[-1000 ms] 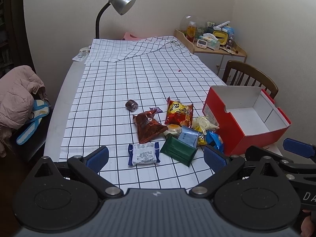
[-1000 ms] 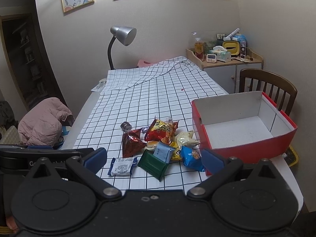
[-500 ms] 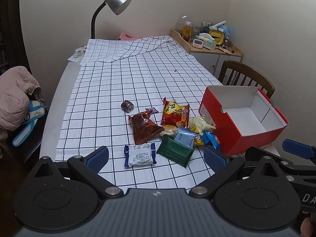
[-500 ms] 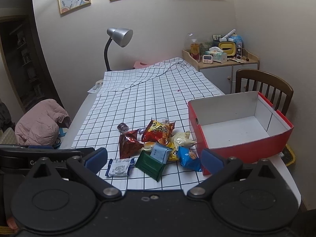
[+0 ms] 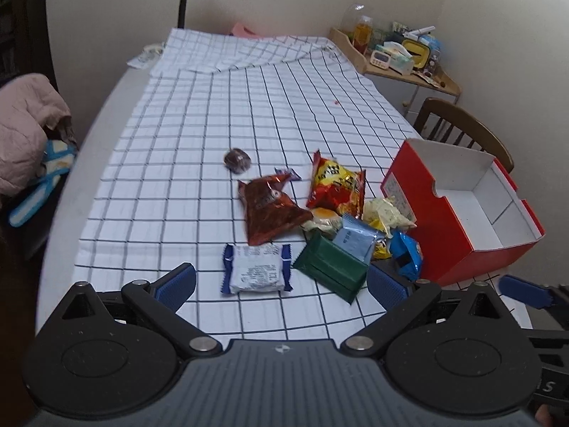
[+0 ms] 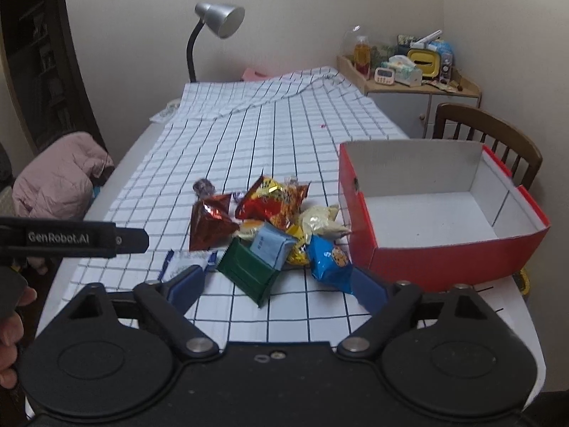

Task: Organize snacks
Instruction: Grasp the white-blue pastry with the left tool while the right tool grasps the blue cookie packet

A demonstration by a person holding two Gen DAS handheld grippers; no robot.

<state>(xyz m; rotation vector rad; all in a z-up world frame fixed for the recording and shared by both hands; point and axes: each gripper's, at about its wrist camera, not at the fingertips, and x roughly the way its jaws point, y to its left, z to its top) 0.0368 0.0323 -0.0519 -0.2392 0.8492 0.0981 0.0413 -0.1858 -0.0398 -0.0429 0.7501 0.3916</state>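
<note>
— Checked tablecloth (image 5: 199, 135) covers a long table, with a gooseneck desk lamp (image 6: 217, 28) at the far end and a wooden chair (image 6: 498, 135) on the right side. What's on the cloth?

— A heap of snack packets near the front edge. A white packet with blue ends (image 5: 256, 267) lies flat, just beside a dark green packet (image 5: 330, 265). Behind those sit a brown-red foil bag (image 5: 267, 210), a red and yellow chip bag (image 5: 336, 183), a light blue sachet (image 5: 354, 240) and a blue cookie bag (image 6: 329, 259). A small dark round snack (image 5: 237, 159) lies apart, farther up the cloth.

— And the container?

— A red box (image 6: 444, 259) with a white inside stands open just right of the heap, nothing in it.

— The claws?

— The left gripper (image 5: 281, 283) hovers over the white packet, fingers spread wide, holding nothing. The right gripper (image 6: 277, 284) hangs above the green packet, likewise spread and holding nothing.
</note>
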